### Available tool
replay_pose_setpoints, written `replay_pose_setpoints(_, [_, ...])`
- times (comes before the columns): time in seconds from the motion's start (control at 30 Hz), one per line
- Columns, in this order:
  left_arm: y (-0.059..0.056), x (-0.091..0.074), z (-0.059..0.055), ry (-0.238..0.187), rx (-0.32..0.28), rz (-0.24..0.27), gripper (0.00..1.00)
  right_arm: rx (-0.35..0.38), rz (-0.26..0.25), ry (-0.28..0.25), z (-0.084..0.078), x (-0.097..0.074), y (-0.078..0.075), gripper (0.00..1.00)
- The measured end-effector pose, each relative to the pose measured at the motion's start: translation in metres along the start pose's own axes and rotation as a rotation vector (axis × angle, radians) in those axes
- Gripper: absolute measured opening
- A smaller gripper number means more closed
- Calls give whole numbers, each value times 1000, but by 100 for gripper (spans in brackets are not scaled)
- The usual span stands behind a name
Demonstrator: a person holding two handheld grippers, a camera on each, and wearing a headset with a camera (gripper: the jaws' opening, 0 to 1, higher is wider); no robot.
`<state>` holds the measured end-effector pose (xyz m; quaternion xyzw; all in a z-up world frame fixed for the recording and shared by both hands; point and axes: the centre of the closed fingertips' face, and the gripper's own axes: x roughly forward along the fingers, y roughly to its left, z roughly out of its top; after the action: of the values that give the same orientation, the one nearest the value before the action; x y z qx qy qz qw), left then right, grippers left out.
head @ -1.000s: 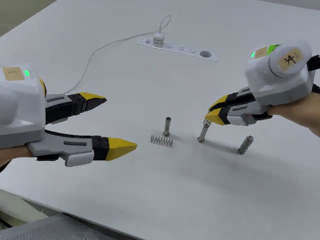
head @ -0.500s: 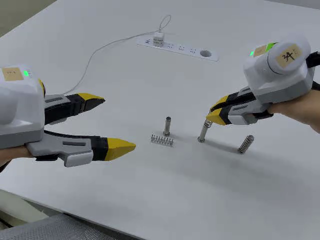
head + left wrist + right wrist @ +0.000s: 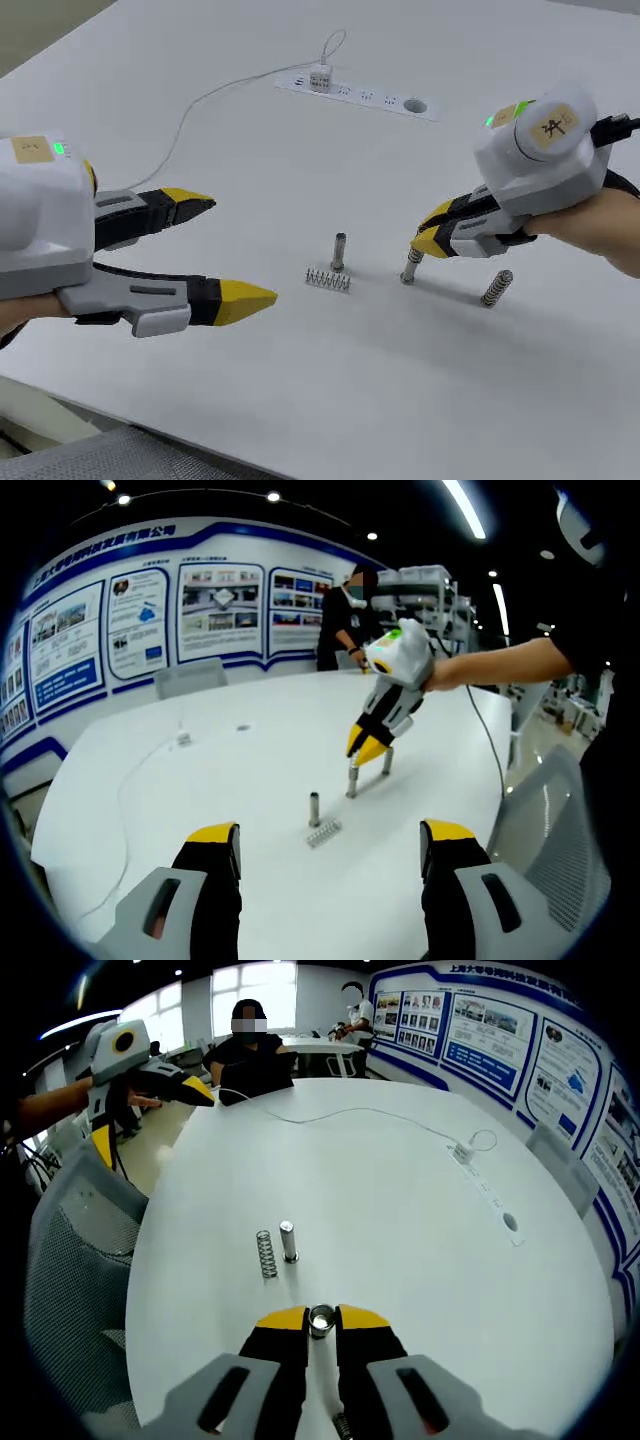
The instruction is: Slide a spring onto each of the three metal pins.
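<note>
White tabletop (image 3: 300, 390) carries all the work. Our left gripper (image 3: 232, 250) hovers at 9 o'clock from the parts and well apart from them. Its yellow-tipped claw is spread wide and holds nothing. Our right gripper (image 3: 424, 237) reaches in from 3 o'clock, claw pinched narrow on the top of the gripped pin (image 3: 411, 268). In the right gripper view we see both tips closed against that pin's round head. A power strip (image 3: 360, 96) lies far off at 12 o'clock, with a thin cable (image 3: 215, 92) trailing toward 10 o'clock. A bare pin (image 3: 339, 250) stands upright at 9 o'clock from the gripped pin. A spring-wrapped pin (image 3: 496, 288) sits near it at 4 o'clock. A loose spring (image 3: 328, 279) lies flat on the table just beside the bare pin's foot, at 7 o'clock.
</note>
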<state>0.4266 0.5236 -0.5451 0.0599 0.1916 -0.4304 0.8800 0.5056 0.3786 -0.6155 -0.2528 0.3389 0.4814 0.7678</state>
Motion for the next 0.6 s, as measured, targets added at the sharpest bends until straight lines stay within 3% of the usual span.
replay_pose_setpoints(0.27, [1,-3,0,-2,-1,7,75,4,-1,31,-15,13,1,11])
replay_pose_setpoints(0.6, [0,-5,-3,9,-3,6,76,10,-17,33,-20,18,1,11])
